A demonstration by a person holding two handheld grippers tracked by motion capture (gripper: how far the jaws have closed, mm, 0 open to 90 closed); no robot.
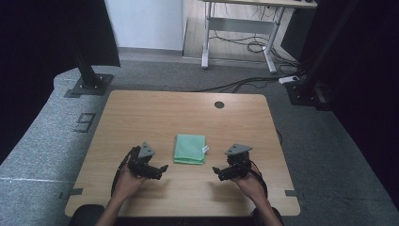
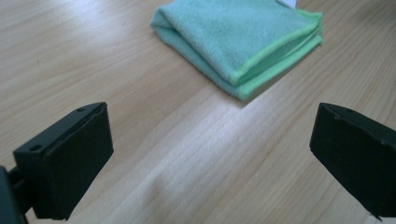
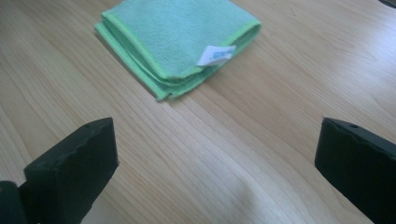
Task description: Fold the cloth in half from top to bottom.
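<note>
Green cloth [image 1: 190,149], folded into a neat square, lies flat on the wooden table [image 1: 141,117], a little nearer to the person than the table's middle. It has a small white label [image 3: 215,54] at one edge. The left gripper [image 1: 161,168] is just to the left of the cloth and the right gripper [image 1: 217,171] is just to its right, both a bit closer to the person. Each gripper points toward the cloth without touching it. Both have their jaws spread wide with nothing between them, only bare wood.
</note>
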